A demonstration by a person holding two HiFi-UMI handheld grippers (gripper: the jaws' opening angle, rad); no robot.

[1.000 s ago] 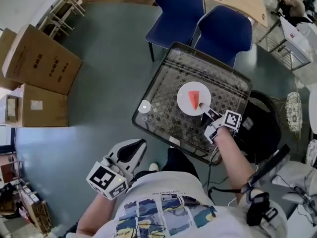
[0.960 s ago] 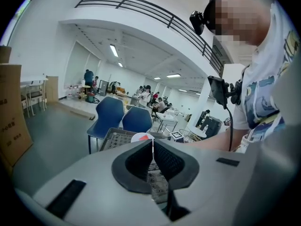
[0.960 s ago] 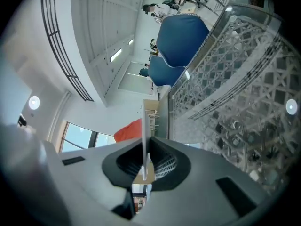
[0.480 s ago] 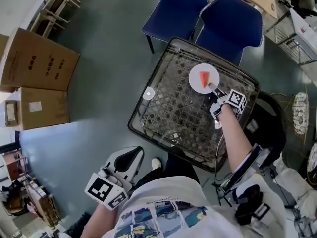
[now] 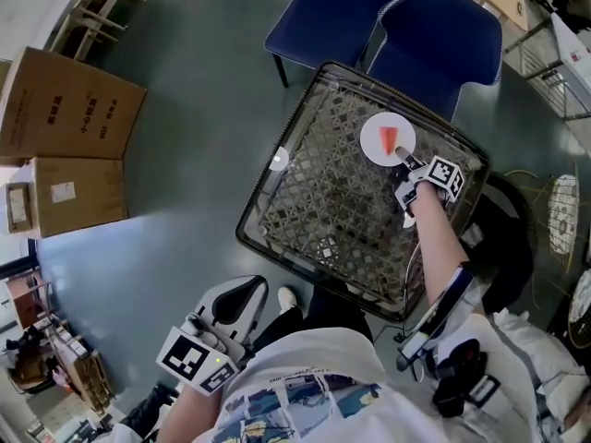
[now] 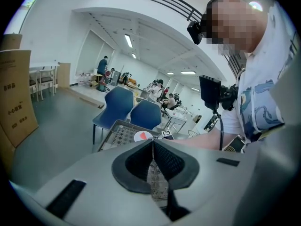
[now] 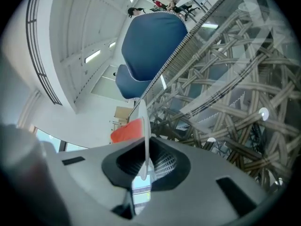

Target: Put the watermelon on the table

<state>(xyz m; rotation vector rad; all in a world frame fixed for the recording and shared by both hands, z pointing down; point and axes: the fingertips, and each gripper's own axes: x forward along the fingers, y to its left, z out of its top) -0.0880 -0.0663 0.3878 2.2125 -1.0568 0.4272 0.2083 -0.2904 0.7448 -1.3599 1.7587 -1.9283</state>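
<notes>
The watermelon (image 5: 395,137), a red wedge-shaped slice, lies on a round white plate (image 5: 374,144). The plate sits over the far right part of the table (image 5: 319,201), close to its far edge. Whether the plate's underside rests on the table top or hangs just above it I cannot tell.

The right gripper (image 5: 406,161) is clamped on the near rim of the plate. In the right gripper view the thin white rim runs edge-on straight between the two dark pads, which press on it from both sides, and the red slice shows just beyond the jaws on the plate. The person's right arm reaches out across the table's right side to hold it there.

The table has a clear glass top over a woven lattice of brown strips and a dark rim. A small white round object (image 5: 280,161) lies on it near the left edge, well apart from the plate.

The left gripper (image 5: 242,295) is held low, beside the person's lap and off the near left corner of the table. Its jaws are closed together with nothing between them.

Two blue chairs (image 5: 443,40) stand just past the far side of the table. Cardboard boxes (image 5: 69,104) stand on the grey floor (image 5: 185,155), well away on the left.
</notes>
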